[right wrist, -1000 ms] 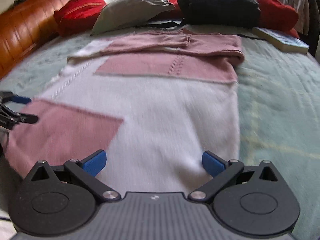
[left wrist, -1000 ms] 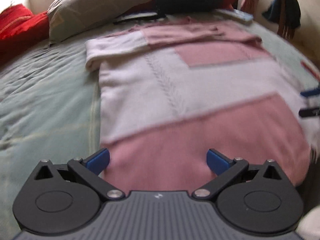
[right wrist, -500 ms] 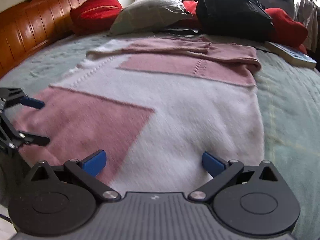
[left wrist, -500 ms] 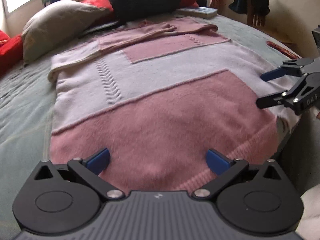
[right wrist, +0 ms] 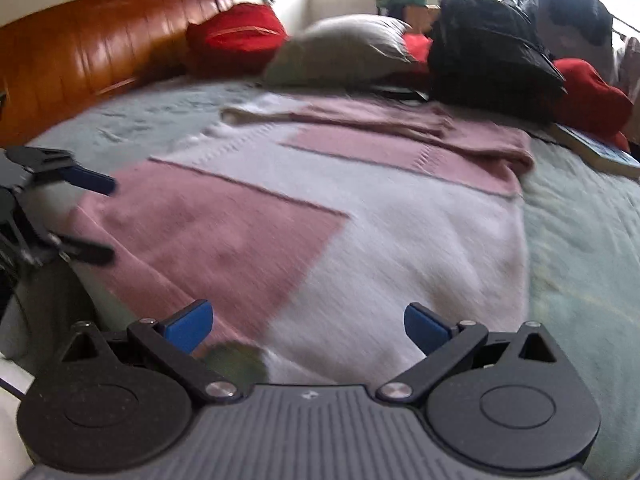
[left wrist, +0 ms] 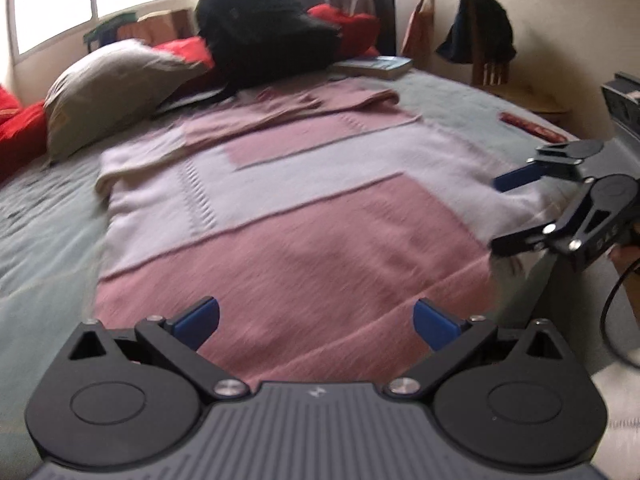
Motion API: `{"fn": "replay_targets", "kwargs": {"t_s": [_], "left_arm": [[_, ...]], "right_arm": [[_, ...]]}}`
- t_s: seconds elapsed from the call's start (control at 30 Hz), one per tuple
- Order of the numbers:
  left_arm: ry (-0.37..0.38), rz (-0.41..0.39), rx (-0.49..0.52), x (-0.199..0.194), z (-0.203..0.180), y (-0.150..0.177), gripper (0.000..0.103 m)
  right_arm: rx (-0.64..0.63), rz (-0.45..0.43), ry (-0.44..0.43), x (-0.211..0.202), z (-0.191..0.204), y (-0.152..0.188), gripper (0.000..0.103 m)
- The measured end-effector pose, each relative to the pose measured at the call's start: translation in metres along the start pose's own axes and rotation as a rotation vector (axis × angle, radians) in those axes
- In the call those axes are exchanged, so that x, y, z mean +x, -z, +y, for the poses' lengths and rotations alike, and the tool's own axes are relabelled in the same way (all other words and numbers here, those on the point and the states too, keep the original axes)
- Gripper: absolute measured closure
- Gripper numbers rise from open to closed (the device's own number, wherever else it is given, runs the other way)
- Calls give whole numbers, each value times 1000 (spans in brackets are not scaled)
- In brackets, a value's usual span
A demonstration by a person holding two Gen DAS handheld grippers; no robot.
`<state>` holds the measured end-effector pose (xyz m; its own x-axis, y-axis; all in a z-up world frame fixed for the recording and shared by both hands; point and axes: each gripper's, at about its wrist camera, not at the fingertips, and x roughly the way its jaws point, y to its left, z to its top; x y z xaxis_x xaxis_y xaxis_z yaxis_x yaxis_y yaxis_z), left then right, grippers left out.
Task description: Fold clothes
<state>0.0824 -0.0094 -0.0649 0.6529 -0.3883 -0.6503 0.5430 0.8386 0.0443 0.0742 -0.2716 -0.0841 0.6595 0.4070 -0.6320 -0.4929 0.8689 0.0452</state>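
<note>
I have both tools at the near hem of the pink and white knitted sweater [left wrist: 304, 216], which lies spread flat on the pale green bedspread [left wrist: 44, 216] with its sleeves folded across the far end. My left gripper [left wrist: 316, 322] hangs with its blue-padded jaws spread wide over the pink hem band, holding nothing; whether the pads actually touch the knit I cannot tell, since the frame is smeared with motion. My right gripper [right wrist: 308, 326] is likewise wide apart and empty, poised over the white part of the hem near the sweater's right edge, with a small patch of green bedspread showing just under its left finger. Each tool shows in the other's camera, jaws gaping, just beside the sweater's near corners. Beyond the sweater, against the far side of the bed, sit a grey-beige pillow [left wrist: 116, 80], a black backpack [left wrist: 264, 44], red cushions [right wrist: 236, 36] and a flat book with a blue cover [left wrist: 376, 66]. From the right wrist view a brown leather headboard [right wrist: 88, 48] runs along the left side of the bed, and a bright window sits behind the pillow.
</note>
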Motion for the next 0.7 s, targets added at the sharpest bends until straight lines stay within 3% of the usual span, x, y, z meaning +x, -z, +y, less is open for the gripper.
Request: {"fn": "replay_targets", "kwargs": {"t_s": [0.07,0.2,0.33,0.5,0.7], "left_arm": [[3,-20,-5,8,-5,2,1],[9,53,-67,20,-9,16,1],[-9,74,55,6,-25,25,1],[-2,70,64,-1,-28,21,1],[-47,68,157,0,-38,18,1]], "right_arm": [[0,4,-7,7,5,0,0],[6,39,-8,13,10,6,0],[-30,71,-1,3,14,13,0],[-73,95,14,-5,18,15,0],[-174,76,29,-4,38,8,0]]}}
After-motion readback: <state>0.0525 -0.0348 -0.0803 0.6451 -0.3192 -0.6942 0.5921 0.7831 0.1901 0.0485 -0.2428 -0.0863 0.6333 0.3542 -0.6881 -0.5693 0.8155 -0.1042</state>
